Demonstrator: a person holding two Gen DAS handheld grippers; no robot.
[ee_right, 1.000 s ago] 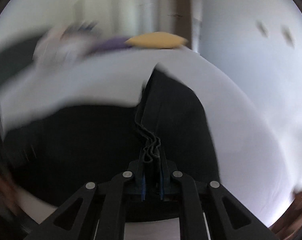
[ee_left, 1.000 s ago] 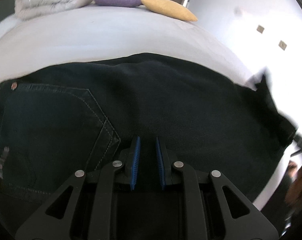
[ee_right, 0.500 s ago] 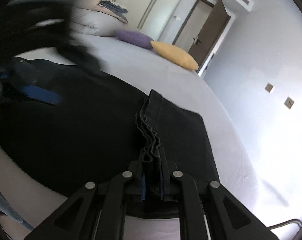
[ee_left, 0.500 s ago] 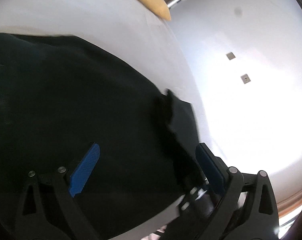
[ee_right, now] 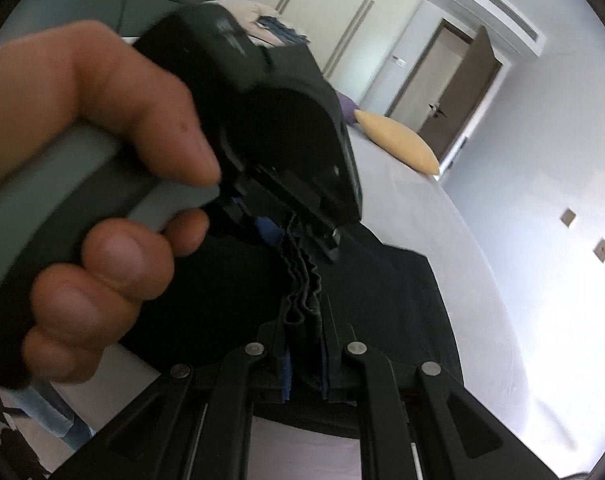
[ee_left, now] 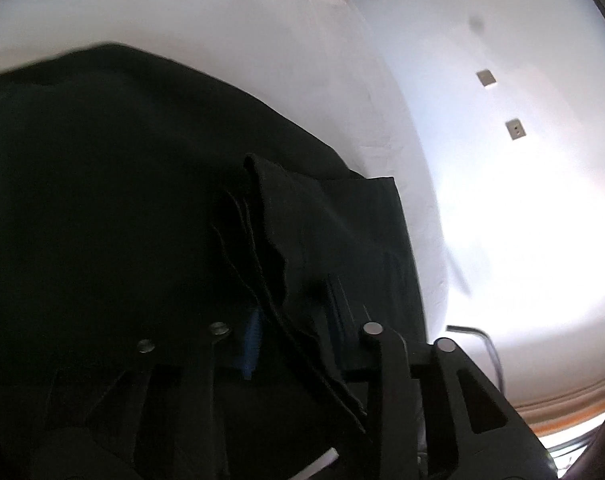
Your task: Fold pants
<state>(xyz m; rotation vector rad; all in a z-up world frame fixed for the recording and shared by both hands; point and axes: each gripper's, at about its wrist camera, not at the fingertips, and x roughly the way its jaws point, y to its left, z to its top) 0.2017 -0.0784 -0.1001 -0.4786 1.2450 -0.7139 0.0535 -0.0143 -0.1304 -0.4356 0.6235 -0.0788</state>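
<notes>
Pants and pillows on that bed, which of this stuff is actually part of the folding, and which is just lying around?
Part of the job:
- dark pants
- right gripper, clamped on the bunched hem
- left gripper, closing around the same bunch

Just lying about:
- yellow pillow
- purple pillow
- bedding pile

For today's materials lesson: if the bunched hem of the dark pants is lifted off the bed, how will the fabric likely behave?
The pants will probably sag and drape: the hem already pleats into soft waves between the right gripper fingers. Being thick, layered denim, they likely feel fairly heavy. They seem unlikely to slip, since the left gripper also closes around the same bunch.
</notes>
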